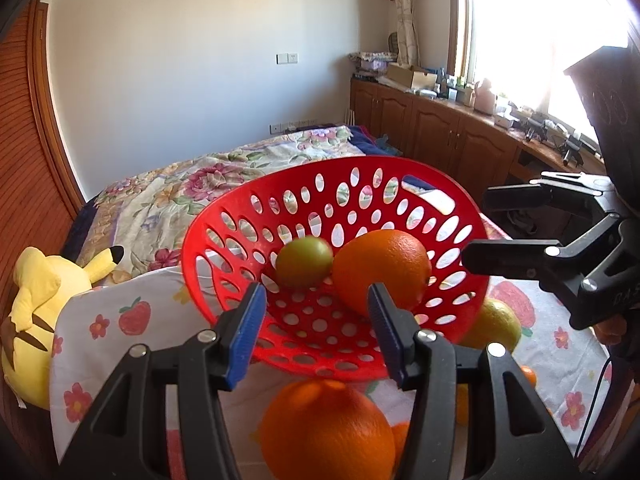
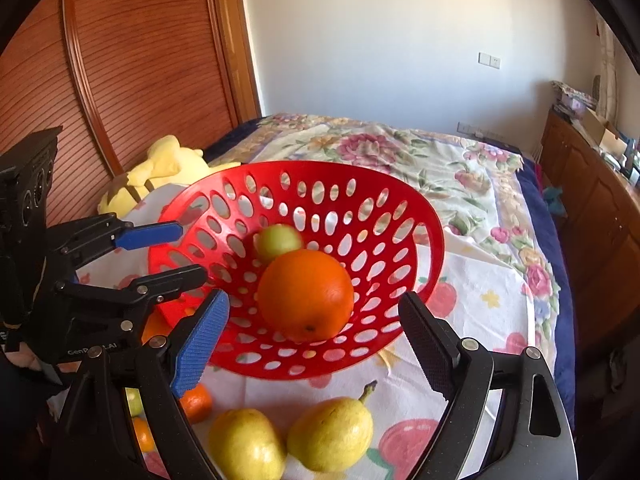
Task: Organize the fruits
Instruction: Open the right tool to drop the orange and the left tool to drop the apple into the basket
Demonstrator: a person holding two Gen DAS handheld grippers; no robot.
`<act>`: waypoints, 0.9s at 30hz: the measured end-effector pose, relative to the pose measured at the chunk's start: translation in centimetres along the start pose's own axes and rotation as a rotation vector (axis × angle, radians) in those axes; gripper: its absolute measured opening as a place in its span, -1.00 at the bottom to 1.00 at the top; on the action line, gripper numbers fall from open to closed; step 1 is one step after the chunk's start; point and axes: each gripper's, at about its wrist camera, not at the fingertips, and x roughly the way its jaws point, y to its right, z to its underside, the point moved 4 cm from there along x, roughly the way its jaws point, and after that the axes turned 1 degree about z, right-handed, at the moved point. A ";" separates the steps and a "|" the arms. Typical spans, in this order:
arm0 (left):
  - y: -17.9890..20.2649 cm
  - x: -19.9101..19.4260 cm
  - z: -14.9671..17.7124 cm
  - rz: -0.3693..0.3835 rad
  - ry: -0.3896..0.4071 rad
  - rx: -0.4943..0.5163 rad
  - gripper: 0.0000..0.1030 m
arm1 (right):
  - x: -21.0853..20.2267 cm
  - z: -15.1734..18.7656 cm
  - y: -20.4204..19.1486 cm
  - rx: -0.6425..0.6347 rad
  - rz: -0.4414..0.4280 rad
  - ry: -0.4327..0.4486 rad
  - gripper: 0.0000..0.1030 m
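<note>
From the left, the yellow plush toy (image 2: 160,168) lies against the cloth (image 2: 480,296) spread over the bed, close enough to be dragged along if that cloth is tugged

Next comes our left claw (image 2: 188,252), jaws partly apart and pinching nothing, its tips just beside the near rim of the red basket (image 2: 400,216). We judge that a careless push here would tip or slide the basket, since it sits on soft bedding and leans towards us

Inside it, the green fruit (image 2: 278,240) rests against the orange (image 2: 306,294). The green one looks blurred, so it may not be settled; a jolt to the rim could send both rolling out over the low front edge

Outside the basket, a small tangerine (image 2: 196,402) and two yellow pears (image 2: 330,434) wait on the cloth, and a second orange (image 1: 324,432) lies right under the left claw. All are round and smooth, so a pinch off their middle would likely squirt them away across the bed

Our right claw (image 2: 314,300) hangs wide open and empty above the basket's front. With both claws crowding the same rim, we risk them knocking together, or one fruit dropped onto another and bruising it
</note>
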 end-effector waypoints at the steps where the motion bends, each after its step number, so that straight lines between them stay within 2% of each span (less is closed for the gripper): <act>1: 0.1 -0.5 0.2 0.002 0.007 -0.001 0.05 | -0.4 0.3 -0.1 0.002 0.004 0.009 0.72; 12: 0.2 -6.2 3.4 -0.003 0.065 -0.023 0.22 | -4.3 4.3 -2.4 0.038 0.031 0.085 0.72; 17: 0.2 -8.0 5.9 -0.009 0.066 -0.045 0.29 | -5.6 6.7 -3.4 0.048 0.036 0.098 0.72; 27: 0.6 -9.2 10.8 -0.011 0.037 -0.060 0.31 | -7.2 11.0 -5.1 0.089 0.036 0.099 0.72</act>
